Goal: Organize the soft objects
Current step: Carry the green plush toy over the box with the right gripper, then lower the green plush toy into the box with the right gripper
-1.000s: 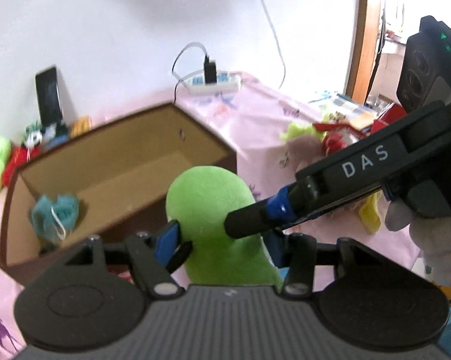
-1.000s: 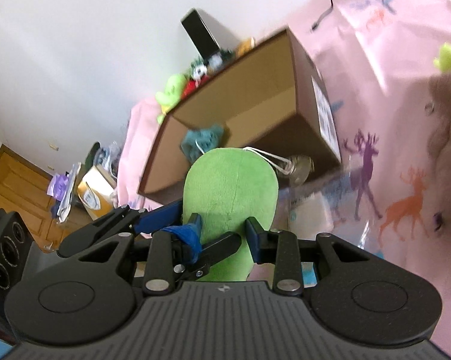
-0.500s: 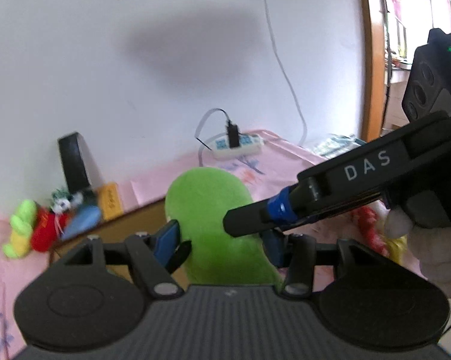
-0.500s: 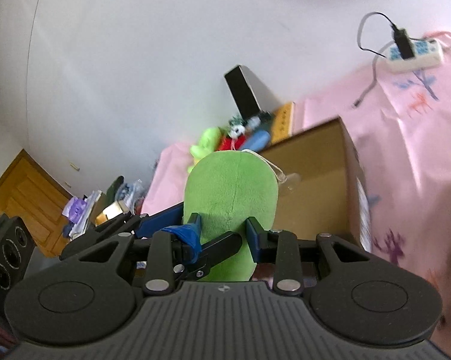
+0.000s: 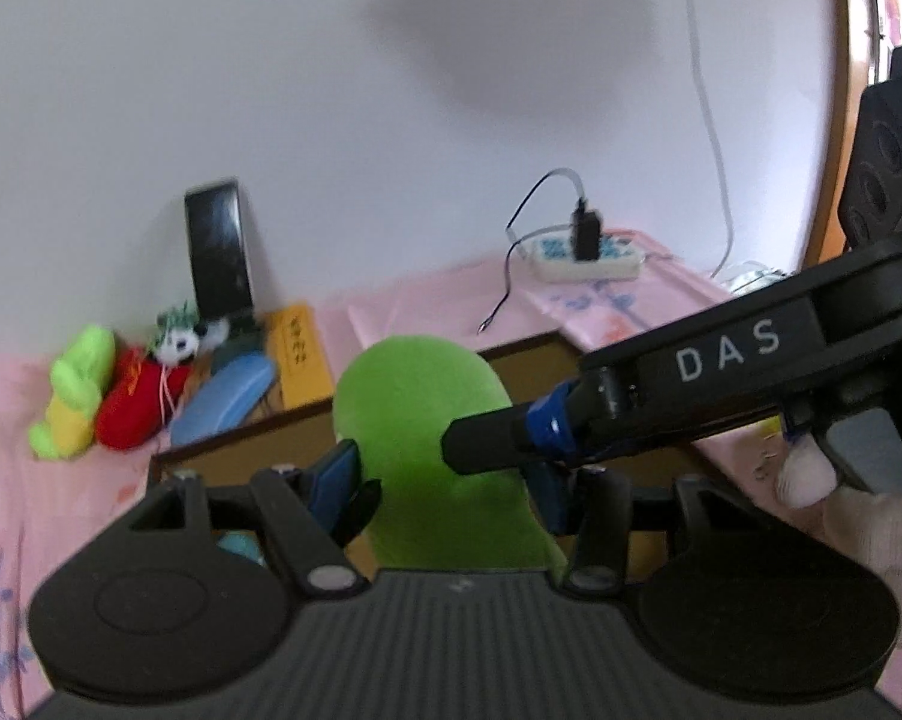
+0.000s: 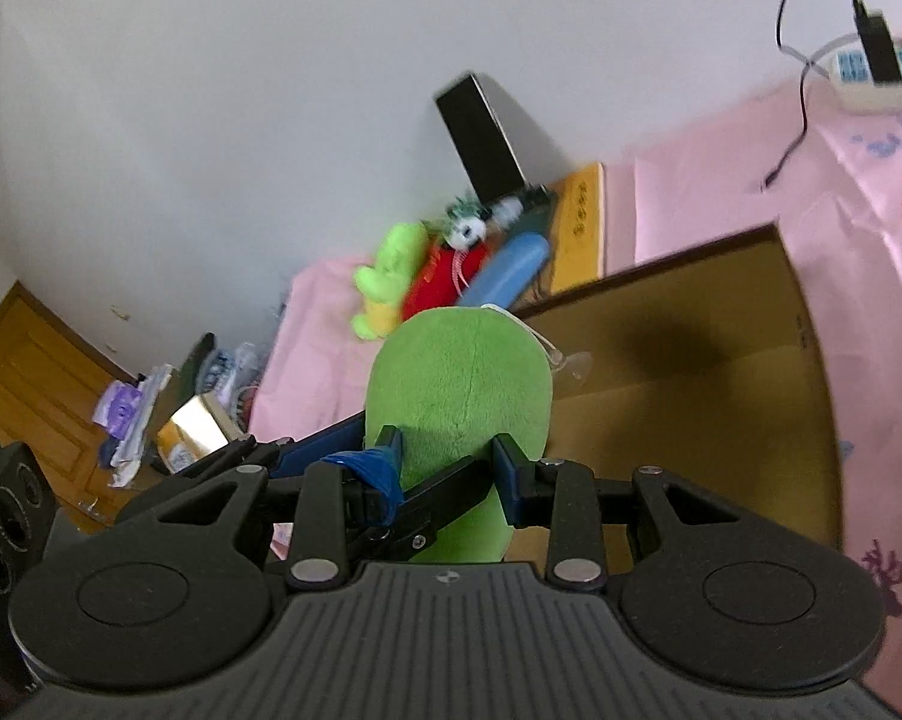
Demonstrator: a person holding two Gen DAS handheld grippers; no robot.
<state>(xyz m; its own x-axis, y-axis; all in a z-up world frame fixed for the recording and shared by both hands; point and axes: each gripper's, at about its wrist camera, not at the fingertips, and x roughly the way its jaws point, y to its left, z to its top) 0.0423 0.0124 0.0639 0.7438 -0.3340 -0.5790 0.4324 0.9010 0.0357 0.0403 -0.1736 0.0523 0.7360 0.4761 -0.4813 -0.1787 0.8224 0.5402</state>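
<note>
A green plush toy (image 5: 427,420) stands upright between both grippers, held above the open brown cardboard box (image 6: 721,360). My left gripper (image 5: 445,480) is shut on its lower body. My right gripper (image 6: 448,462) is shut on the same toy (image 6: 460,384) from the other side; its finger crosses the left wrist view (image 5: 511,432). A white loop hangs off the toy's top. A teal soft thing (image 5: 238,543) shows in the box behind my left finger.
A yellow-green plush (image 5: 73,390), a red plush (image 5: 133,402), a small panda toy (image 5: 178,345) and a blue case (image 5: 223,399) lie by the wall behind the box. A black phone (image 5: 217,258) leans on the wall. A power strip (image 5: 583,255) lies on the pink cloth.
Both grippers lifted the green plush up and tilted the views towards the wall, then lowered a little over the box. The grip on the toy has not changed.
</note>
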